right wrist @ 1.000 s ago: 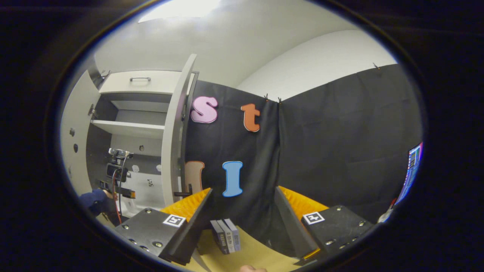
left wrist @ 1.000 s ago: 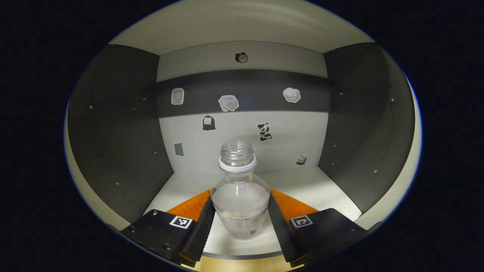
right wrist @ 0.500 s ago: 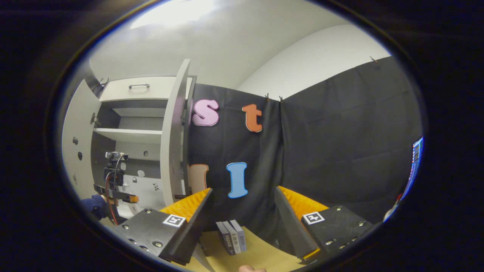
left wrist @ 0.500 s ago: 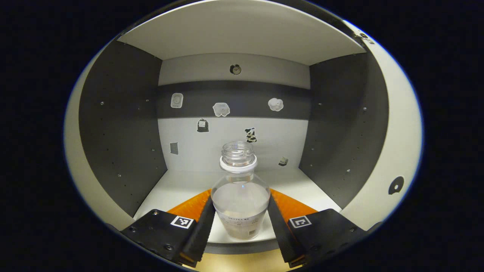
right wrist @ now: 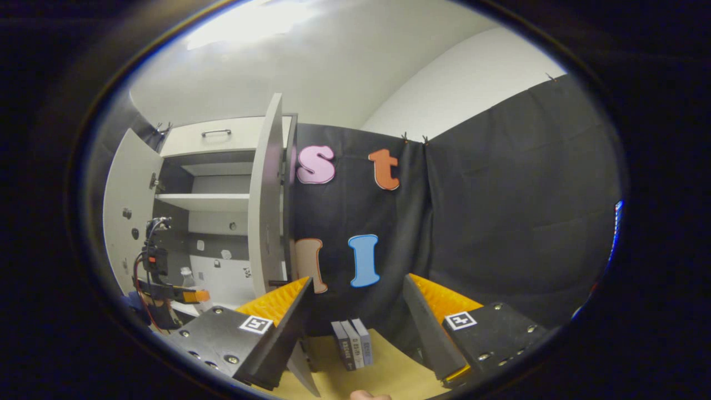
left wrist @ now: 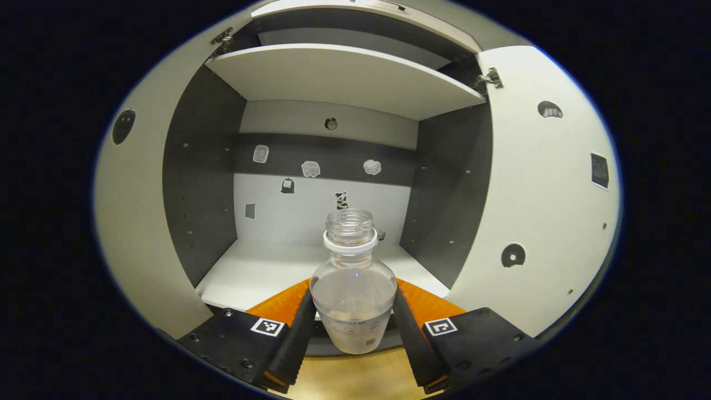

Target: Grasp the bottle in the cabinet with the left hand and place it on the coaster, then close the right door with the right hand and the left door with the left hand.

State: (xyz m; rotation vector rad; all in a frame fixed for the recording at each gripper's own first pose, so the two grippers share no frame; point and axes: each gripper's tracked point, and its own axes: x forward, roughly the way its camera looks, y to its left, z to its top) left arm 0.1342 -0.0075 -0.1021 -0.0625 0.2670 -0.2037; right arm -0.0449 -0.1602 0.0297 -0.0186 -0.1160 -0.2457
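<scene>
Where the hand-held gripper [left wrist: 352, 328] clamps, the bottle [left wrist: 353, 289] stands upright

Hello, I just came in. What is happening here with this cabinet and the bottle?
A person holds a pair of tongs in each hand. The left tongs are shut on a clear, uncapped plastic bottle, held upright at the front edge of the open white cabinet. The right tongs hang open and empty, near small books on a tan table. Both doors are open.
</scene>
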